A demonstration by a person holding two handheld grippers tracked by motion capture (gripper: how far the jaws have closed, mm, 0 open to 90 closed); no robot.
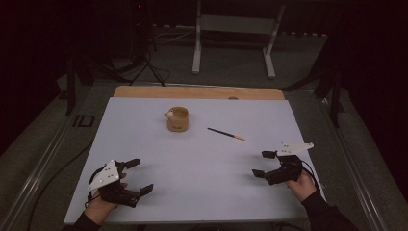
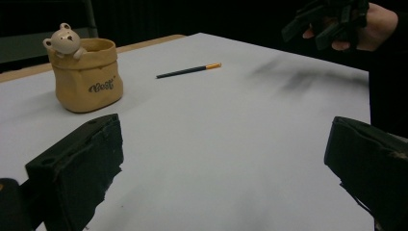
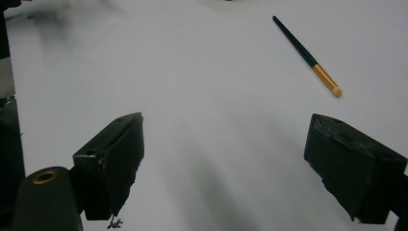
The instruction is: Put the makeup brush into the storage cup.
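Overhead forward view; two low views sharing brush (image 1: 226, 134).

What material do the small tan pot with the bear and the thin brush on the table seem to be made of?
The pot looks like glazed ceramic: a smooth tan surface moulded like a folded sack, with a pale bear on its rim. The brush seems to have a dark painted handle, wood or plastic, a shiny gold band, probably metal, and a pale soft tip.

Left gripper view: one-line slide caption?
Open left tongs over the white table sheet, facing a tan bear-trimmed ceramic pot and a dark gold-banded brush.
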